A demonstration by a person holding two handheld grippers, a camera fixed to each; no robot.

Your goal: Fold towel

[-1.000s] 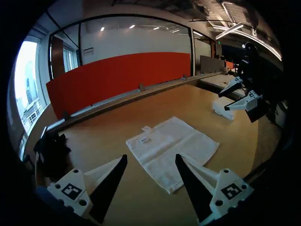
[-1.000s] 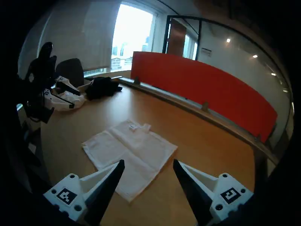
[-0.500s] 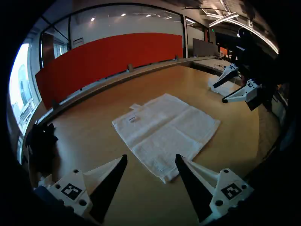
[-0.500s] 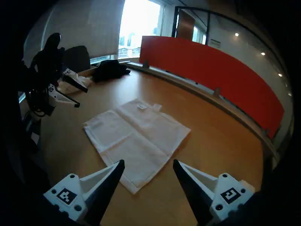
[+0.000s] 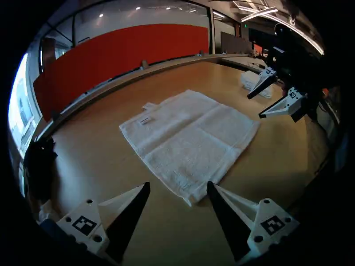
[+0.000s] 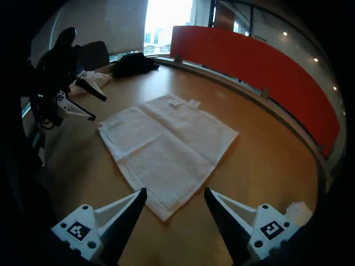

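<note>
Towel (image 5: 191,137) lying flat, single layer, on wooden table (image 5: 102,177), sitting mid-frame in both views. Lying diamond-wise to each camera, w/ one corner pointing straight down-frame into the gap betw. that camera's own fingers. Left gripper (image 5: 177,184) hanging wide open at bottom of frame, holding nothing. Right gripper (image 6: 174,189) likewise gaping and empty, lining up on the neighbouring corner. Prob. being squared up this way so as to be taking one end each of the same near edge & carrying it over toward the tag (image 5: 145,119) side. Tag edge facing upper left in left gripper view, top centre in right gripper view. Sides looking approx. equal thru the fisheye, so not calling the long axis.
</note>
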